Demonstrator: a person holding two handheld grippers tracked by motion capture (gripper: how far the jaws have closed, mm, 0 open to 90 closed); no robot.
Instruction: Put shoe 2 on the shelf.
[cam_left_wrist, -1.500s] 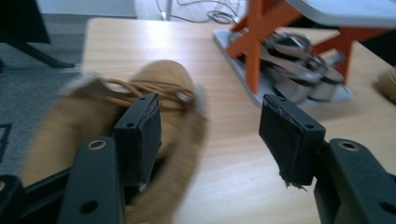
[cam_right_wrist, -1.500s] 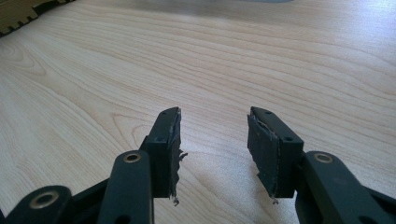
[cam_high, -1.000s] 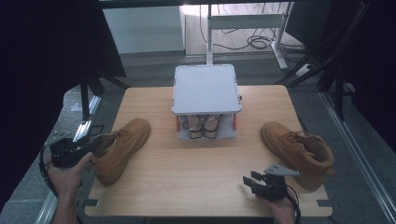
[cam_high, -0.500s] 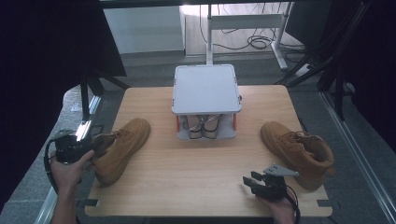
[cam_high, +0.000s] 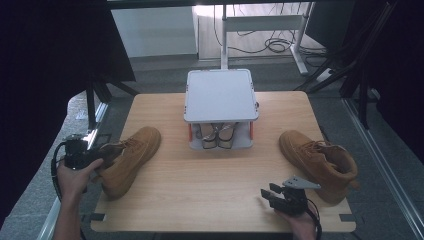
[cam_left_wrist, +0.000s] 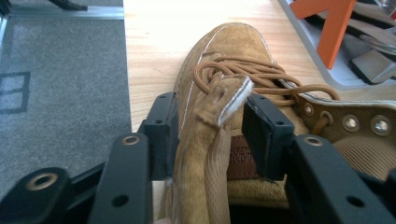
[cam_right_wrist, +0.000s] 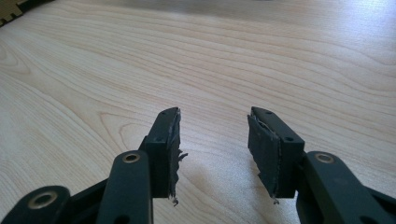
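Showing boot (cam_left_wrist: 219, 154) label, lettering unreadable.

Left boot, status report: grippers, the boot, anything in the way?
Left gripper jaws just closing around left boot collar flap, contact uncertain. Right gripper open, empty, above table. Boot flat on table. Nothing obstructing.

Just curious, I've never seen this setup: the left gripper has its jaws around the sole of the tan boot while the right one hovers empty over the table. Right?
Not quite. In the left gripper view the left gripper straddles the boot's collar, not its sole. The right gripper is indeed empty over the table.
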